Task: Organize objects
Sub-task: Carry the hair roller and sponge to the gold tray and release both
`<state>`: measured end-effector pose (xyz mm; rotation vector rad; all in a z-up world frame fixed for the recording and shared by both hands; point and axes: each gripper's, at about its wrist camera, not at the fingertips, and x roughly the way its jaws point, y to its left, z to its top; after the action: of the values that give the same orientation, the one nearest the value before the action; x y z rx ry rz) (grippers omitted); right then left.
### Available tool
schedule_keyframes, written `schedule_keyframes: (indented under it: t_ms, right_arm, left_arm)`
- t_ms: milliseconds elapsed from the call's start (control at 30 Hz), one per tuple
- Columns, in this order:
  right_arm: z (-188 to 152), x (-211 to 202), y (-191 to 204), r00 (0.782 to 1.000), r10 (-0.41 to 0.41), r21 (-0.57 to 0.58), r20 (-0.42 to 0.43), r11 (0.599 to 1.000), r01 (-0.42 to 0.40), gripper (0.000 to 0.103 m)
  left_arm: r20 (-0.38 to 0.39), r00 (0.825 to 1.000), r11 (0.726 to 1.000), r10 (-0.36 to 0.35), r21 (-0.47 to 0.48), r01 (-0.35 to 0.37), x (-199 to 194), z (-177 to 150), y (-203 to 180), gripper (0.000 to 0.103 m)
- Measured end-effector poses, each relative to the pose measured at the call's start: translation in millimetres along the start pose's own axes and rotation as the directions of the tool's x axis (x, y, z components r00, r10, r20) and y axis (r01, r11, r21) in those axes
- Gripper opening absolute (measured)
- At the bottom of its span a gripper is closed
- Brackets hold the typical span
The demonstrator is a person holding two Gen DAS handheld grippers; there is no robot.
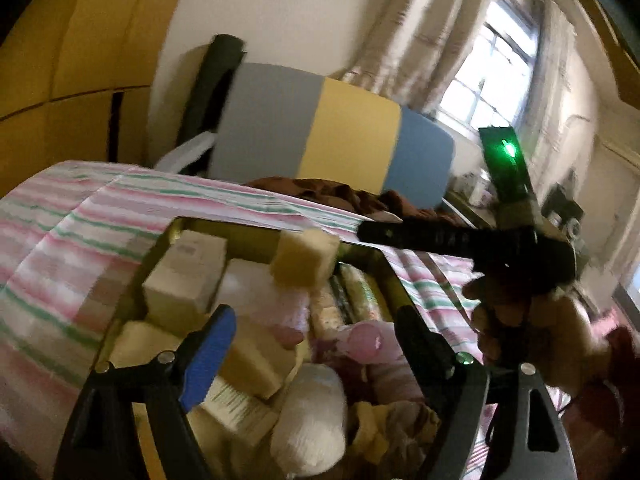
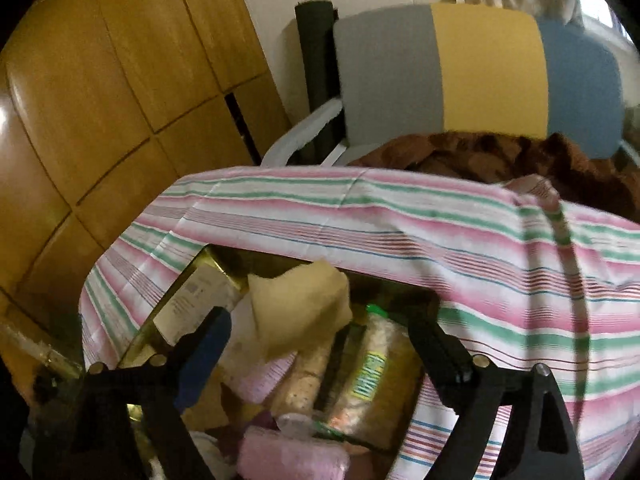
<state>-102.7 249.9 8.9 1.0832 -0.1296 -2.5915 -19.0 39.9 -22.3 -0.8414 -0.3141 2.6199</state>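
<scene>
Sponge block (image 1: 305, 258) above the far end of the box (image 1: 192, 226) on the bed (image 1: 60, 220); both grippers' fingers spread, holding nothing. Probably light, soft, compressible: best pinched across opposite flat faces.

A bed under a pink-and-green striped sheet (image 2: 400, 216) fronts a grey, yellow and blue headboard (image 2: 480, 68). Yellow wooden wardrobe doors (image 2: 100, 100) stand left; daylight enters a curtained window (image 1: 492, 76) right.
</scene>
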Motion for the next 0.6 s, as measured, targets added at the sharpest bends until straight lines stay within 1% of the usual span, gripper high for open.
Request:
schedule_keyframes:
  t_ms: [33,67,100,133,167,233,300,333,367,400,433,467,500,533,600]
  right_arm:
    - [0,-1,3,1.000,-0.022,-0.024,0.006,0.999,0.022,0.079]
    - [1,-1,9,0.998,-0.066,-0.059,0.008,0.996,0.066,0.073]
    - [3,1,11,0.996,-0.086,-0.076,0.006,0.993,0.086,0.067]
    - [5,2,12,0.996,-0.090,-0.079,0.004,0.993,0.090,0.065]
    - [8,6,12,0.996,-0.088,-0.068,-0.001,0.994,0.087,0.063]
    - [16,19,12,0.995,-0.098,-0.038,-0.009,0.995,0.098,0.063]
    - [24,39,16,0.991,-0.127,-0.064,-0.030,0.990,0.125,0.063]
    - [26,51,19,0.988,-0.145,-0.085,-0.058,0.987,0.140,0.063]
    - [26,64,22,0.984,-0.144,-0.100,-0.104,0.986,0.134,0.063]
    - [24,76,24,0.983,-0.095,-0.095,-0.155,0.992,0.080,0.062]
    - [21,80,25,0.982,-0.019,-0.069,-0.190,0.998,0.006,0.062]
    - [18,81,26,0.978,0.014,-0.051,-0.209,0.998,-0.025,0.059]
    - [15,78,27,0.977,0.036,-0.027,-0.210,0.999,-0.043,0.058]
    - [14,72,27,0.981,0.039,-0.013,-0.192,0.999,-0.043,0.059]
    - [9,54,27,0.988,0.015,-0.020,-0.152,1.000,-0.019,0.061]
  left_arm:
    - [0.000,1.000,1.000,0.008,-0.021,-0.008,-1,2,3,0.082]
    - [-0.003,1.000,0.999,0.012,-0.052,-0.012,-6,3,7,0.082]
    - [-0.006,1.000,0.998,0.020,-0.067,-0.020,-10,3,7,0.082]
    - [-0.011,0.999,0.996,0.039,-0.080,-0.040,-15,3,7,0.082]
    - [-0.019,0.998,0.993,0.068,-0.092,-0.069,-17,4,7,0.082]
    - [-0.032,0.993,0.988,0.112,-0.104,-0.115,-23,4,7,0.082]
    - [-0.032,0.988,0.983,0.153,-0.102,-0.155,-31,3,7,0.082]
    - [-0.030,0.986,0.981,0.164,-0.098,-0.166,-34,3,7,0.082]
    - [-0.028,0.982,0.979,0.185,-0.086,-0.187,-38,3,6,0.082]
    - [-0.027,0.980,0.977,0.197,-0.077,-0.199,-40,2,6,0.082]
    - [-0.025,0.977,0.975,0.210,-0.065,-0.211,-43,2,4,0.082]
    - [-0.022,0.975,0.973,0.223,-0.055,-0.224,-45,2,3,0.082]
    - [-0.019,0.972,0.970,0.236,-0.048,-0.236,-47,3,2,0.082]
    - [-0.019,0.970,0.969,0.244,-0.045,-0.244,-47,3,2,0.082]
    - [-0.028,0.964,0.963,0.265,-0.041,-0.266,-46,4,1,0.082]
